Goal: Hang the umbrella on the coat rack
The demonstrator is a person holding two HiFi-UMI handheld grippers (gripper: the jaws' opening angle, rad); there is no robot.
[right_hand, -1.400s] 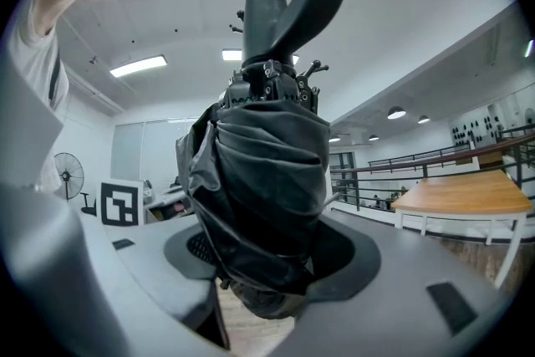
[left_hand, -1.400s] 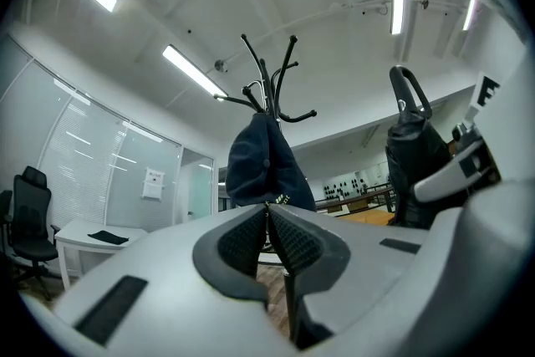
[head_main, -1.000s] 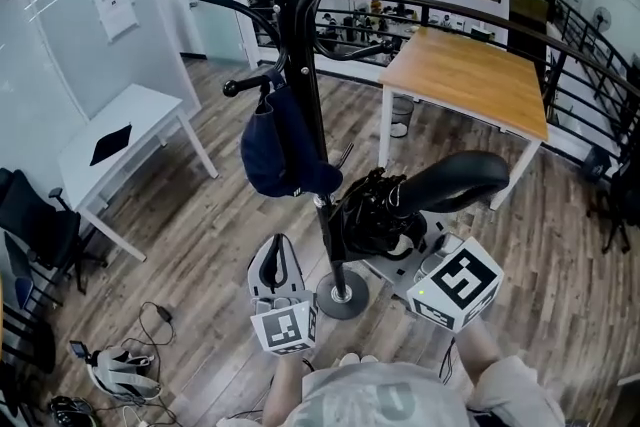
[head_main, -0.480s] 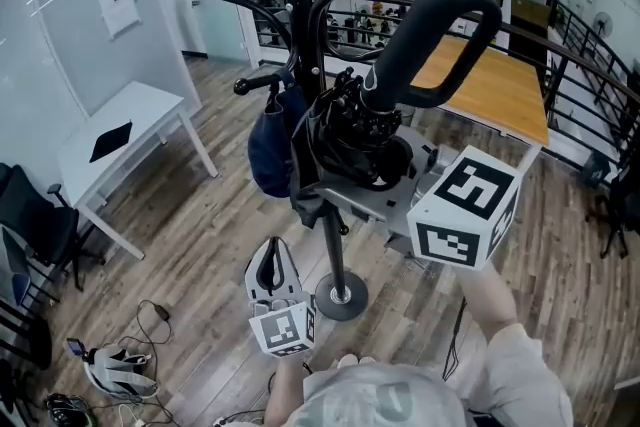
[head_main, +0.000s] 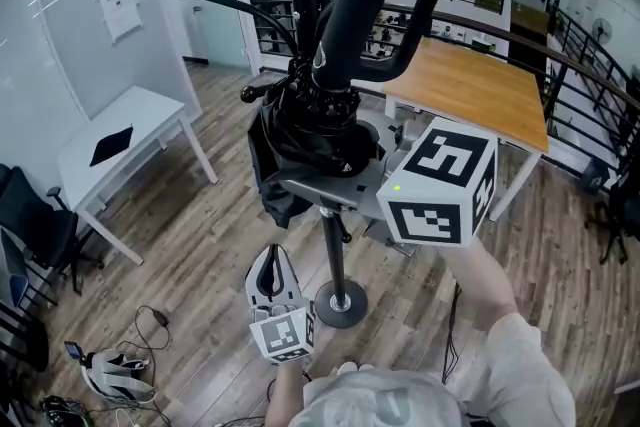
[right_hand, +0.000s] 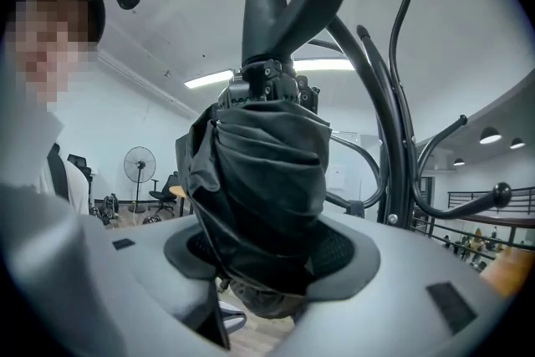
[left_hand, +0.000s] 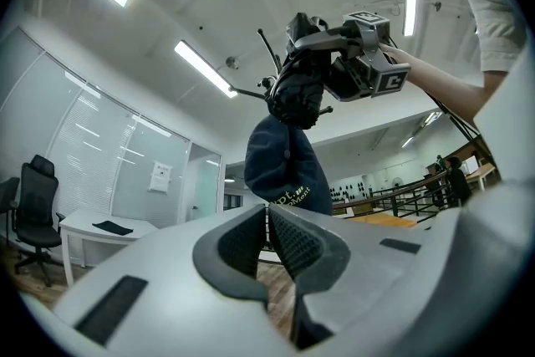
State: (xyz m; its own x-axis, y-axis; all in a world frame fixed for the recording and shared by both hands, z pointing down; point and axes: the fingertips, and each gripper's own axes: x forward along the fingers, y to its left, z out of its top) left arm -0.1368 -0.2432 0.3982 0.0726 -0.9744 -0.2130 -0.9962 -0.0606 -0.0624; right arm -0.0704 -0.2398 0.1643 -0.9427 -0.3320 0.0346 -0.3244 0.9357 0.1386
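The black metal coat rack [head_main: 333,250] is the main obstacle: in the right gripper view its pole and curved arms crowd the space just right of the folded black umbrella with the curved handle [head_main: 340,65]. A dark blue cap [left_hand: 284,167] fills a lower peg. The long upper arm [head_main: 225,5] reaching left is bare, with open air around it. Open wooden floor [head_main: 210,235] lies between the rack and the white table [head_main: 120,130]. The wood-topped table [head_main: 470,80] stands behind on the right.
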